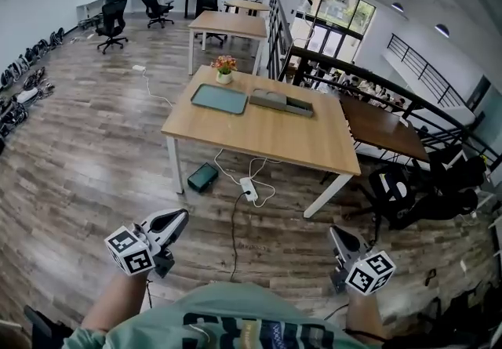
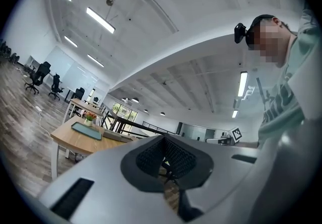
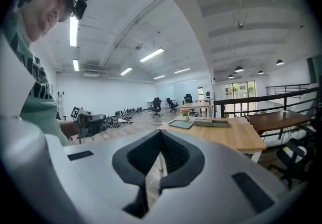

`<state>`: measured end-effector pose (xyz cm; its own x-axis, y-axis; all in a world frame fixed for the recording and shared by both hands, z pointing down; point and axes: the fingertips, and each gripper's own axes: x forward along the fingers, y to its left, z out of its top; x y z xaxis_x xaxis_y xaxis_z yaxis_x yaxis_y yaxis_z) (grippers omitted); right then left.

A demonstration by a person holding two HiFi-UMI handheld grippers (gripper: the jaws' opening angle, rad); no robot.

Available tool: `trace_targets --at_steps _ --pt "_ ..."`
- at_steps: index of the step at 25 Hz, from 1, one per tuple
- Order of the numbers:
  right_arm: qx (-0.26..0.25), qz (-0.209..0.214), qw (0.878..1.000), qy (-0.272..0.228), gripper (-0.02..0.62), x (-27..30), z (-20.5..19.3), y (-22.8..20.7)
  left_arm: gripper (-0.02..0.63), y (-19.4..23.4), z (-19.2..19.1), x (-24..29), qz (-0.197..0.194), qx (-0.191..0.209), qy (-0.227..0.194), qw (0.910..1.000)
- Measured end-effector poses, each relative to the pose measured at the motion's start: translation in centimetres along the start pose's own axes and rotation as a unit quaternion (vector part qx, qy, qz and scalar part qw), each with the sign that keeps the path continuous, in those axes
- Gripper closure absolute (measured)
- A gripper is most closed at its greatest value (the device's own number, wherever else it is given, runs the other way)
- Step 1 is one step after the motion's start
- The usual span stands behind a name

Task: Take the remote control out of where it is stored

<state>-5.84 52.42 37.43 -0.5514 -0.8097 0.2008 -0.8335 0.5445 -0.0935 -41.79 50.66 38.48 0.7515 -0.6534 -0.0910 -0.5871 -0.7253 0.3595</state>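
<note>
Both tools are closed with nothing between their jaws. In the left gripper view the dark pads of the left tool (image 2: 165, 160) meet each other, and the right gripper view shows the same for the right tool (image 3: 160, 157). In the head view the two tools are low in the picture, in front of the person's green shirt (image 1: 235, 316), one at each side. Both are over the wooden floor (image 1: 94, 151) and well apart from the counter (image 1: 267, 136). This counter is a light wooden table with white legs, and it stands ahead of the person. On its far part there is a flat grey-green tray (image 1: 220, 98), and just beside it, to the right, a long grey box (image 1: 281, 102). A small flower pot (image 1: 224, 67) with orange flowers stands behind the tray, near the far edge. The remote control cannot be made out from this distance, so I cannot tell where on the counter it lies. Under the counter a white power strip (image 1: 249, 188) with its cables lies on the floor, and a dark box (image 1: 202, 176) is near it to the left. More tables and black office chairs (image 1: 111, 22) are farther back, and a black railing (image 1: 369, 77) runs along the right side.
</note>
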Motion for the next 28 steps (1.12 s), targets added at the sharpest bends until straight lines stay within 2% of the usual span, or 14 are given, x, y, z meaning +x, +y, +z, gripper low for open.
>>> trace_targets --at_steps 7,13,18,23,28 --pt "-0.001 -0.007 1.000 0.008 0.595 4.0 0.6 -2.8 0.603 4.1 -0.4 2.7 -0.002 -0.015 0.004 0.9999" --pt "0.011 0.029 1.000 -0.002 0.597 7.9 0.7 -7.4 0.603 5.4 0.3 6.8 0.025 -0.003 0.004 0.9997" --pt "0.030 0.063 0.997 -0.016 0.597 11.2 2.0 -15.0 0.603 5.3 1.7 12.3 0.068 0.011 -0.012 0.9976" --pt "0.019 0.103 0.994 -0.030 0.597 13.2 4.2 -22.8 0.603 4.2 1.8 19.0 0.100 0.021 -0.016 0.9947" --pt "0.036 0.107 0.993 -0.041 0.596 14.1 4.2 -29.3 0.603 3.1 0.9 26.0 0.091 0.021 -0.005 0.9956"
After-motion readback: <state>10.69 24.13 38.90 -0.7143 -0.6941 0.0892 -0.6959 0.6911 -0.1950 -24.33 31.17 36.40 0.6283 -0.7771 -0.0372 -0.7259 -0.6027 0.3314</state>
